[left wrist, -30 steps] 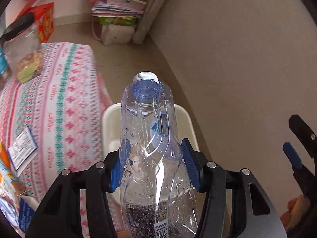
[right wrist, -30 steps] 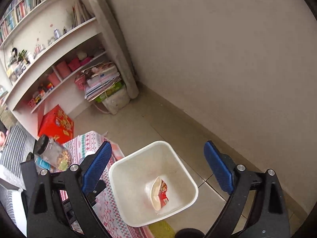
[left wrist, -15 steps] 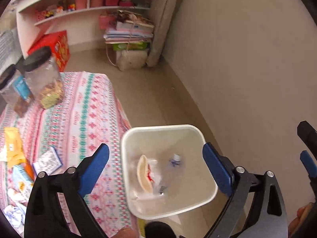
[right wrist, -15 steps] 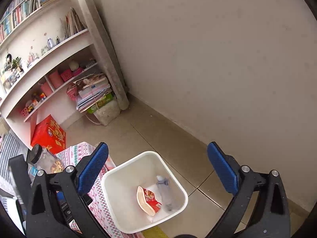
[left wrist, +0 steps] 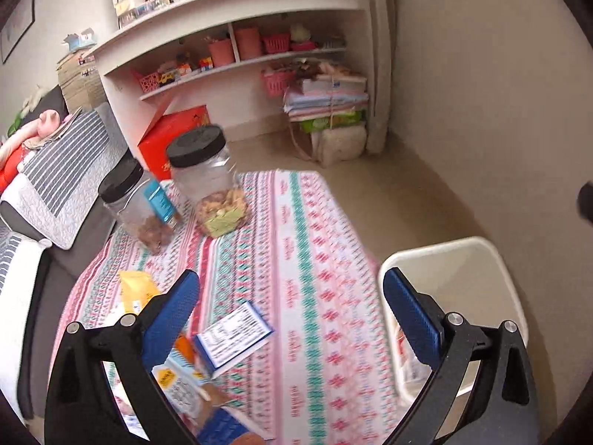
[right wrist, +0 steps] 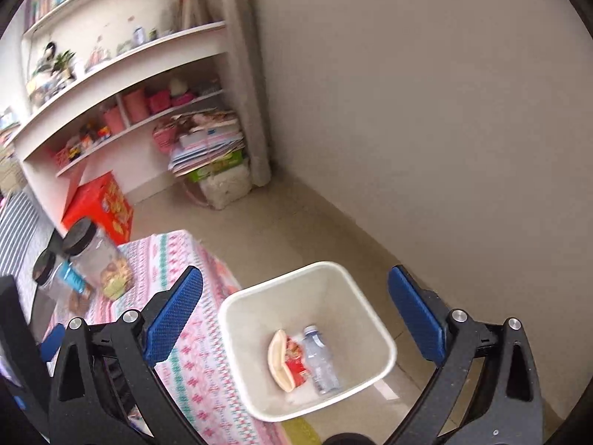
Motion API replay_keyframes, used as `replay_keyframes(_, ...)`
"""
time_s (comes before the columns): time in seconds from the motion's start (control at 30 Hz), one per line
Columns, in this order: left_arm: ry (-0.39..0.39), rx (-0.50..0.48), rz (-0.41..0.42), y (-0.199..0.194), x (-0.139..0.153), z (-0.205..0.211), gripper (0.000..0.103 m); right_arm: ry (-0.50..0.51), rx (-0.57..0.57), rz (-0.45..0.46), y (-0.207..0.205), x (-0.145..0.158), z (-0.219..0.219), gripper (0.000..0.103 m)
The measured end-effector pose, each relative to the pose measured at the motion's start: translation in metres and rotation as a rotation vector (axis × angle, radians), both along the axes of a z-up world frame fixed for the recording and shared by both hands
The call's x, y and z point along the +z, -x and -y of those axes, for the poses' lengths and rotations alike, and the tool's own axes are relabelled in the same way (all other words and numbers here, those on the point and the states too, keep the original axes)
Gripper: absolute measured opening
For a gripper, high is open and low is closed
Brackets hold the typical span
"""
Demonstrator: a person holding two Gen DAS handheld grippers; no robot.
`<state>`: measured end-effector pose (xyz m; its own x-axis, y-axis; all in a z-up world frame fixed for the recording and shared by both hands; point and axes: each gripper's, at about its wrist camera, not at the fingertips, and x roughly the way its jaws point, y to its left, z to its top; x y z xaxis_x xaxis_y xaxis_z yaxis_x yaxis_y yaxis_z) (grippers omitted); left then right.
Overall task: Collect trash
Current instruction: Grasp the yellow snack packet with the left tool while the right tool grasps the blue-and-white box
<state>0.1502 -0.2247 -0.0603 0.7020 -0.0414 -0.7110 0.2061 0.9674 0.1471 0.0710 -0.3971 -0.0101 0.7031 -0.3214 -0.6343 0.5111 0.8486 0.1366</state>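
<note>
Hovering wide and empty over the patterned tablecloth, the left gripper faces the wrappers awaiting pickup, while the right gripper, equally wide, overlooks the bin holding the discarded bottle and packet.

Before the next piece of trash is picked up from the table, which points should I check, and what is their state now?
1. Left gripper free to grasp: ok, open, nothing between the fingers.
2. Right gripper free: ok, open and empty.
3. Water bottle inside the white bin: ok, it lies at the bottom beside a red wrapper.
4. Bin has room left: ok, only the bottom is covered.
5. Trash remaining on the tablecloth: not ok, packets such as the yellow packet and a printed label card lie there.
6. Whether the snack jars count as trash: cannot tell.
</note>
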Motion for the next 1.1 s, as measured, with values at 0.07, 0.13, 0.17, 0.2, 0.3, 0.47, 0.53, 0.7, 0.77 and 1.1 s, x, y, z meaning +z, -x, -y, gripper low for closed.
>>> replay_keyframes(0.07,-0.033,0.023,-0.042,-0.012,-0.010,-0.019,0.096,-0.012,0.023,-0.008,-0.006,-0.003,-0.010,0.096)
replay_keyframes(0.13,-0.059,0.055,-0.077,-0.024,-0.019,-0.039,0.096,-0.023,0.048,-0.024,-0.014,-0.005,-0.021,0.096)
replay_keyframes(0.17,-0.068,0.078,-0.103,-0.034,-0.024,-0.054,0.096,-0.026,0.060,-0.033,-0.019,-0.006,-0.027,0.096)
replay_keyframes(0.2,-0.072,0.094,-0.123,-0.042,-0.028,-0.066,0.096,-0.030,0.072,-0.041,-0.023,-0.008,-0.033,0.096)
replay_keyframes(0.3,-0.107,0.154,-0.197,-0.075,-0.046,-0.111,0.096,-0.046,0.099,-0.052,-0.033,-0.011,-0.047,0.096)
replay_keyframes(0.47,-0.087,0.217,-0.345,-0.122,-0.081,-0.182,0.096,-0.091,0.156,-0.093,-0.054,-0.023,-0.074,0.096)
replay_keyframes(0.53,-0.051,0.245,-0.385,-0.134,-0.092,-0.205,0.096,-0.103,0.183,-0.116,-0.064,-0.029,-0.087,0.096)
replay_keyframes(0.7,0.047,0.283,-0.469,-0.161,-0.119,-0.248,0.085,-0.197,0.224,-0.176,-0.089,-0.054,-0.108,0.096)
replay_keyframes(0.77,0.103,0.283,-0.521,-0.168,-0.130,-0.258,0.069,-0.243,0.232,-0.209,-0.098,-0.068,-0.116,0.096)
replay_keyframes(1.1,0.284,0.231,-0.540,-0.160,-0.131,-0.270,0.004,-0.435,0.220,-0.342,-0.124,-0.128,-0.148,0.096)
